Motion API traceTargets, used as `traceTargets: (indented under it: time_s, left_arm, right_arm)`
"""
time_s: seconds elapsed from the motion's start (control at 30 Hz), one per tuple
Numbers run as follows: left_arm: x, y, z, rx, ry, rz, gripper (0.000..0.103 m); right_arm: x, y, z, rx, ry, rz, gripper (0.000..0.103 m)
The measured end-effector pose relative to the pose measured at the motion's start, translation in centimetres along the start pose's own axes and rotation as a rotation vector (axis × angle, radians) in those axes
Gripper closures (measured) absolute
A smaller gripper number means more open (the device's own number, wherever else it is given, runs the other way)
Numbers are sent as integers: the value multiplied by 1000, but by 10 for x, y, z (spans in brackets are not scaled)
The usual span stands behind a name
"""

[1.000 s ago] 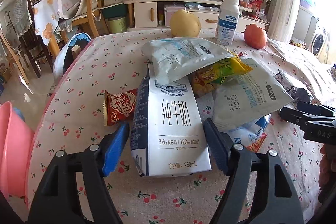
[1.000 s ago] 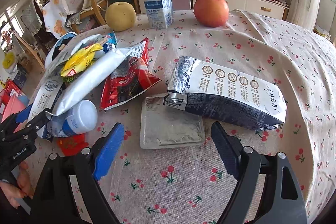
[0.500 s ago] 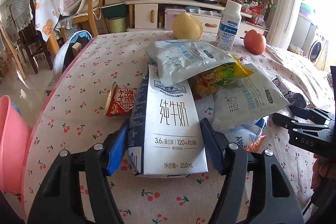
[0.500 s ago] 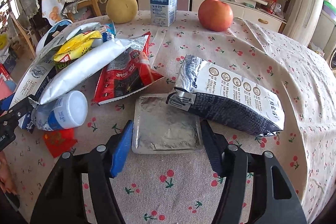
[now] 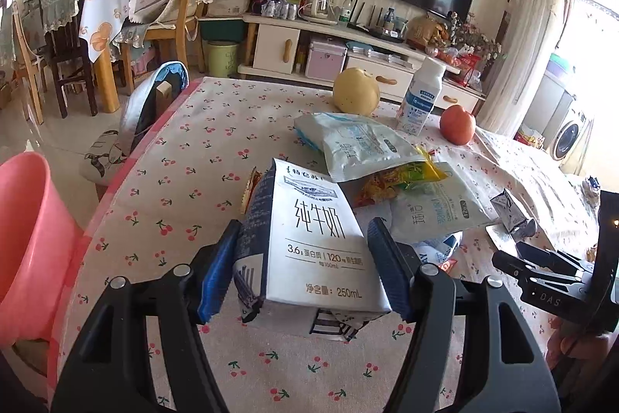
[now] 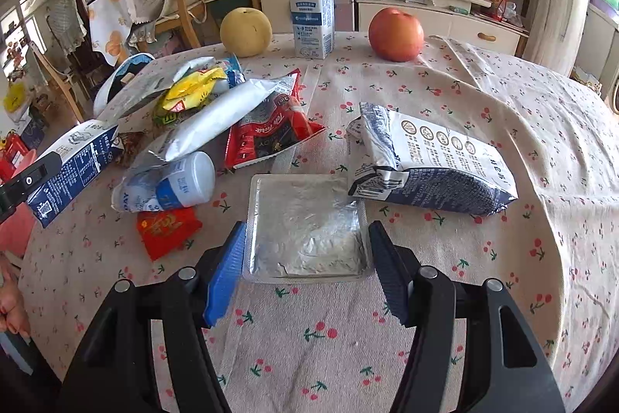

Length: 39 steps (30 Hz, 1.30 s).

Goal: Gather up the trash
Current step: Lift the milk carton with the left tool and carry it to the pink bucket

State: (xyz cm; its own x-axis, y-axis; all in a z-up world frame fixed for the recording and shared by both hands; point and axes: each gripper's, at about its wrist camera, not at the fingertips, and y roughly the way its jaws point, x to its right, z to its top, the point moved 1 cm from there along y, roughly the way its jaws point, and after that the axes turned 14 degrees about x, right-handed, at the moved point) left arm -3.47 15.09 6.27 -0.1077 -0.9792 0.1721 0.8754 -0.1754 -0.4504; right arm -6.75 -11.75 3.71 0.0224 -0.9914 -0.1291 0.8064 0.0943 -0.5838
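Observation:
My left gripper (image 5: 303, 268) is shut on a white and dark blue 250 mL milk carton (image 5: 313, 239) and holds it tilted above the cherry-print tablecloth (image 5: 185, 157); the carton also shows in the right wrist view (image 6: 73, 165). My right gripper (image 6: 307, 269) is open, its fingers on either side of a flat silver foil packet (image 6: 307, 223) lying on the cloth. A pile of wrappers (image 6: 216, 119) lies left of the packet, with a small white bottle (image 6: 182, 184) and a red wrapper (image 6: 168, 229).
A second flattened milk carton (image 6: 429, 161) lies right of the foil packet. A pear (image 6: 245, 31), an upright milk bottle (image 6: 311, 16) and an apple (image 6: 394, 33) stand at the table's far side. A pink bin (image 5: 27, 239) stands left of the table.
My left gripper closed on the milk carton and lifted it off the cloth. My right gripper moved forward until its fingers flank the foil packet.

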Motion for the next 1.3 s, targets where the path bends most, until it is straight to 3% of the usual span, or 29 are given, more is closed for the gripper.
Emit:
traceTargets:
  time_s: [0.03,0.07,0.13,0.23,0.33,0.4,0.43,0.47,0.63,0.73,0.8,0.87,0.93,1.0,1.13,1.3]
  left_arm:
    - [-3,-3,2,6,-8,-2,71]
    - [-6,-4,3,-6,-28,-15,76]
    - [-16,-6,3,-5,-78,-18,76]
    - [-22,3,-5,-84,-104,-36,76]
    - [-19,7,-12,-123,-74,-38,73]
    - [-15,8,-14,-139,-44,-47,53]
    - [-14,8,-15,-141,-34,-44,35]
    - [-11,8,-16,-138,-11,-32,30]
    - [10,27,-28,-176,157,11,22]
    - [21,32,-31,-175,218,4,22]
    - [24,33,-32,-171,250,6,28]
    - [24,37,-35,-208,256,3,42]
    - [25,40,-41,-248,267,0,42]
    - [26,41,-44,-241,282,9,42]
    - [26,36,-38,-213,264,-5,66]
    - [18,27,-30,-177,218,-2,68]
  right_arm:
    - [-2,-5,1,12,4,4,39]
    - [-4,-9,2,25,7,10,39]
    - [-9,-15,3,43,10,19,39]
    - [-18,-19,0,42,12,27,39]
    - [-27,-22,-4,36,3,36,39]
    - [-34,-25,-5,40,-12,37,39]
    - [-37,-27,-5,42,-16,38,39]
    - [-38,-29,-6,43,-18,40,39]
    - [-49,-31,-9,42,-54,43,39]
    - [-55,-32,-11,39,-65,47,39]
    - [-57,-31,-11,40,-77,48,39]
    - [-60,-32,-11,45,-84,51,39]
    - [-62,-33,-11,49,-79,54,39]
    - [-64,-33,-11,51,-82,56,39]
    - [-68,-35,-9,60,-96,57,39]
    - [-74,-36,-9,66,-106,58,39]
